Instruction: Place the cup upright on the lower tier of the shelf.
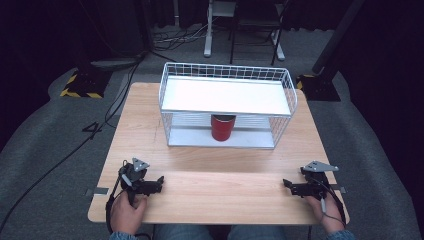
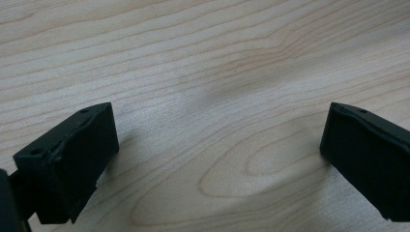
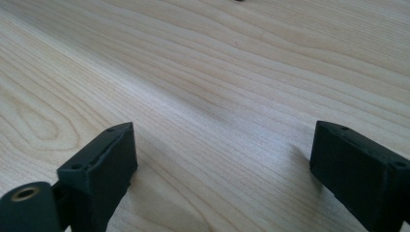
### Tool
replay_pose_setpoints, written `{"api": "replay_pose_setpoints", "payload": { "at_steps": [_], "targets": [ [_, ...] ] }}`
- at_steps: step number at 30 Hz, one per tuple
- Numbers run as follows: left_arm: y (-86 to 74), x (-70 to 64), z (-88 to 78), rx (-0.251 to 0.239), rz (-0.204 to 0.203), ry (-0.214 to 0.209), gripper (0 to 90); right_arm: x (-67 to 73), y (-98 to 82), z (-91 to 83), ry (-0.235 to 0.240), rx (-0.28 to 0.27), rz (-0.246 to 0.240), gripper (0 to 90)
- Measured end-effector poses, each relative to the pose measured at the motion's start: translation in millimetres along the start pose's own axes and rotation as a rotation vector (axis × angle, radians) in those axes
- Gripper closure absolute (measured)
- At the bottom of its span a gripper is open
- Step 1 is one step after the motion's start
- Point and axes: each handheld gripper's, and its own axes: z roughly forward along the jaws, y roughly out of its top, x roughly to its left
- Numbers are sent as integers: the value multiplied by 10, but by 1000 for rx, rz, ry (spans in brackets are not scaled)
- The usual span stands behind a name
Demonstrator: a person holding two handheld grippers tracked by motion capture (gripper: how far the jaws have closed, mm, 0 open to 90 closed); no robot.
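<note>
A red cylindrical can [image 1: 223,128] stands upright on the lower level of a white wire shelf rack [image 1: 227,105], under its white top board. My left gripper [image 1: 161,181] rests on the wooden table [image 1: 220,165] near the front left, held by a hand, pointing right. My right gripper [image 1: 286,183] rests near the front right, pointing left. In the left gripper view the left gripper [image 2: 217,145] stands open over bare wood. In the right gripper view the right gripper [image 3: 222,164] is also open with nothing between its jaws.
The rack stands at the back middle of the table. Grey carpet surrounds the table, with cables [image 1: 65,155] trailing on the left. Black stand bases [image 1: 82,82] and a chair frame [image 1: 250,30] stand on the floor behind.
</note>
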Motion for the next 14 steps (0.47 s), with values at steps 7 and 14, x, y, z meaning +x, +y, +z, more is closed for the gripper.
{"api": "replay_pose_setpoints", "payload": {
  "at_steps": [7,14],
  "targets": [
    [4,-2,6,-2,-3,4,3,16,-25,1,-7,-12,-2,79],
    [4,-2,6,-3,-3,4,3,31,-45,-27,-17,-36,-4,168]
  ]
}}
